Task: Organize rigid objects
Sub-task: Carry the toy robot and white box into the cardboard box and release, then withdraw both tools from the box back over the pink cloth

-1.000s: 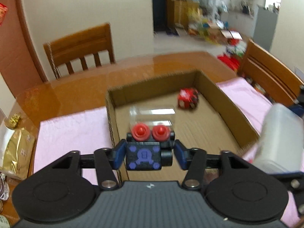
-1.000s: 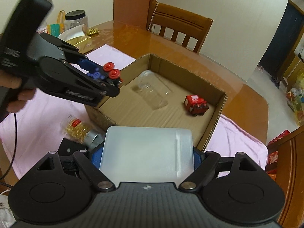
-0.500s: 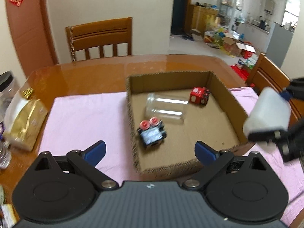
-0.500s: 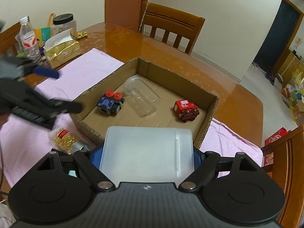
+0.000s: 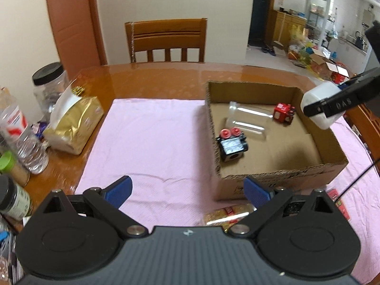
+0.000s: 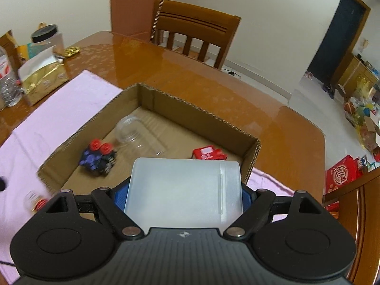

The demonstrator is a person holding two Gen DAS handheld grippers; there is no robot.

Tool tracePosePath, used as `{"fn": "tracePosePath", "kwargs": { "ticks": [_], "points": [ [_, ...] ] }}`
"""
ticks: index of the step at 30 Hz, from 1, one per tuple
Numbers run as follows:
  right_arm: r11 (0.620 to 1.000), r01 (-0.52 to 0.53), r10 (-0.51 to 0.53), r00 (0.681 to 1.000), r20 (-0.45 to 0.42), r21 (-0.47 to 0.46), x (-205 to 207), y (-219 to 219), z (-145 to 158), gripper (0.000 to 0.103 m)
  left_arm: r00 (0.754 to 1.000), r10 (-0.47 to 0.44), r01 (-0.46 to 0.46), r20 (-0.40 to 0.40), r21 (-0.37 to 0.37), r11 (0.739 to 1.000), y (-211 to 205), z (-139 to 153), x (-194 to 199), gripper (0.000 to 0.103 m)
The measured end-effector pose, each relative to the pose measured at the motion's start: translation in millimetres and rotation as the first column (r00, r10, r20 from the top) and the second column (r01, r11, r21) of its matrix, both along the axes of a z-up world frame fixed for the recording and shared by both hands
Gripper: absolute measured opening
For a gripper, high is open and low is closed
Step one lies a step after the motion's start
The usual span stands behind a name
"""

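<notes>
An open cardboard box [image 5: 280, 174] [image 6: 197, 111] sits on a pink cloth [image 5: 152, 142]. Inside lie a black toy with two red knobs [image 5: 231, 143] [image 6: 98, 155], a clear jar on its side [image 5: 247, 121] [image 6: 137, 134] and a red toy car [image 5: 283, 114] [image 6: 209, 153]. My left gripper [image 5: 187, 190] is open and empty, drawn back over the cloth left of the box. My right gripper [image 6: 182, 193] is shut on a frosted white plastic container [image 6: 184, 190] [image 5: 321, 104], held above the box's near right side. A small bottle of yellow capsules [image 5: 229, 215] [image 6: 35, 200] lies on the cloth in front of the box.
A gold bag [image 5: 73, 123], a black-lidded clear jar [image 5: 48, 83], a water bottle [image 5: 21, 135] and small jars stand at the table's left edge. A wooden chair [image 5: 166, 40] stands behind the table. Red paper [image 5: 338, 203] lies by the box's front right corner.
My left gripper let go of the black toy into the box, opened and drew back to the left. My right gripper, with the white container, moved closer over the box.
</notes>
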State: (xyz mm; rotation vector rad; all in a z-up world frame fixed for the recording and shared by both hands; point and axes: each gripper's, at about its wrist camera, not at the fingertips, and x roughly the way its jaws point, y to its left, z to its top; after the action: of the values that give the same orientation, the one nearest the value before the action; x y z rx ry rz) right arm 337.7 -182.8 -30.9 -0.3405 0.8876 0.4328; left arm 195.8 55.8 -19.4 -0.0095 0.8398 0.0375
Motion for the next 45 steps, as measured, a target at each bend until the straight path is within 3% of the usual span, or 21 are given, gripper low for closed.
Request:
{"fn": "tracePosePath", "kwargs": {
  "ticks": [2, 5, 23, 45],
  "points": [
    [1.0, 0.009, -0.009, 1.0, -0.001, 0.003, 9, 1, -3, 0.089, 1.0, 0.01, -0.011, -0.006, -0.003, 1.0, 5, -1, -2, 0.099],
    [0.999, 0.033, -0.033, 0.999, 0.02, 0.008, 15, 1, -2, 0.103, 1.0, 0.019, -0.019, -0.008, -0.003, 1.0, 7, -3, -6, 0.099],
    [0.99, 0.109, -0.112, 0.993, 0.038, 0.092, -44, -19, 12, 0.103, 0.999, -0.036, 0.036, -0.032, 0.015, 0.999, -5, -5, -20, 0.099],
    [0.974, 0.208, -0.204, 0.978, -0.051, 0.094, -97, -39, -28, 0.103, 0.997, -0.046, 0.047, -0.061, 0.009, 0.999, -20, -12, -35, 0.1]
  ]
}}
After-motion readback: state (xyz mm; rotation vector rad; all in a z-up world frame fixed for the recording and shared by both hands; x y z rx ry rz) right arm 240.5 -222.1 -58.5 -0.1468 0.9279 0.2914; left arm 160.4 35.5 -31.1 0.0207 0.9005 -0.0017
